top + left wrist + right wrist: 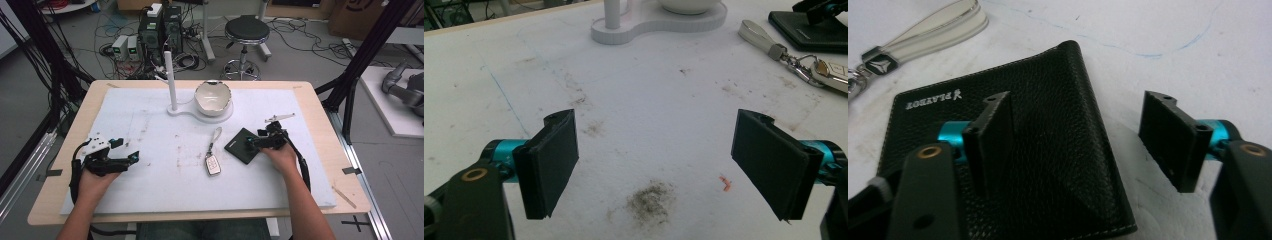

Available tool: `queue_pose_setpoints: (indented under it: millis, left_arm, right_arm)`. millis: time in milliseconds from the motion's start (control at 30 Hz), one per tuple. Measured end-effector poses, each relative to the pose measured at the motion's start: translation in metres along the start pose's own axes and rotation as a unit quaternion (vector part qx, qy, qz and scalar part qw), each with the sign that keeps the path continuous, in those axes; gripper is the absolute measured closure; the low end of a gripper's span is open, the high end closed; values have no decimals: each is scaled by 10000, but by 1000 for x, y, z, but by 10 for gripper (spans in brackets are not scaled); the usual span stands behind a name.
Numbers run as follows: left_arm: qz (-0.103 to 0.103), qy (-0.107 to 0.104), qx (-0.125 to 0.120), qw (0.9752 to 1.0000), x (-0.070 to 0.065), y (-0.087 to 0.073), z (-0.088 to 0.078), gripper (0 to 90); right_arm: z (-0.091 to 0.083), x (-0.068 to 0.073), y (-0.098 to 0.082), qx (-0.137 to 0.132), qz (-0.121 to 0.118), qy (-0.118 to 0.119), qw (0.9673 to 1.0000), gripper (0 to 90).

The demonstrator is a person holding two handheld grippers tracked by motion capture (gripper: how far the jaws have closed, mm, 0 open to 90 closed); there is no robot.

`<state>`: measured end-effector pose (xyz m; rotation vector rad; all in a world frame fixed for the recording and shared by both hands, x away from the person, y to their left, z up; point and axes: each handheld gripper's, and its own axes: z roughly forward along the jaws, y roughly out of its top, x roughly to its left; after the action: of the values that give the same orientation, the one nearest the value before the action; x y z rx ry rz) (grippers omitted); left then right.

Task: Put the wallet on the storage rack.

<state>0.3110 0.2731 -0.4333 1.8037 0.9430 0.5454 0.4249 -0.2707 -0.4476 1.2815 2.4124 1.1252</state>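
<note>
We are straddling wallet [1013, 150] edge with right gripper [1088, 135]: jaws apart, not pinching, one jaw over leather, other beside it. Left gripper [654, 165] idling wide open, farther off.

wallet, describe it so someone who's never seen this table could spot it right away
Start at the white mat covering the wooden table, then find the white bowl on its stand at the far middle. Toward the person and to the right lies the wallet, flat on the mat, with the right tongs over its edge. It is the only black, square, grained leather thing; the silver key fob beside it is smaller.
</note>
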Motion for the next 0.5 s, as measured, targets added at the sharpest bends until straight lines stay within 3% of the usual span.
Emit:
queue_pose_setpoints:
  millis: [67, 200, 300, 333, 367, 400, 500]
  left_arm:
    - [12, -3, 1, 10000, 0, 0, 0, 189]
    - [14, -33, 21, 10000, -1, 0, 2, 189]
    - [62, -39, 34, 10000, -3, -1, 1, 189]
    - [82, -34, 53, 9999, -3, -1, 0, 189]
    - [88, -20, 63, 9999, -3, -1, 0, 189]
    - [81, -6, 52, 10000, -2, -1, -2, 189]
    - [58, 19, 39, 10000, -1, -1, -2, 189]
  right_arm:
    - [-1, -1, -1, 18, 60, 181, 9998, 465]
    - [-3, -1, -2, 24, 192, 317, 9993, 528]
    - [-4, -1, -2, 52, 223, 341, 9992, 561]
    - [-6, -2, -3, 46, 161, 330, 9993, 630]
    - [-6, -2, -3, 46, 161, 330, 9993, 630]
    - [-9, -3, -3, 58, 156, 322, 9993, 709]
    - [-11, -2, -4, 44, 80, 276, 9996, 739]
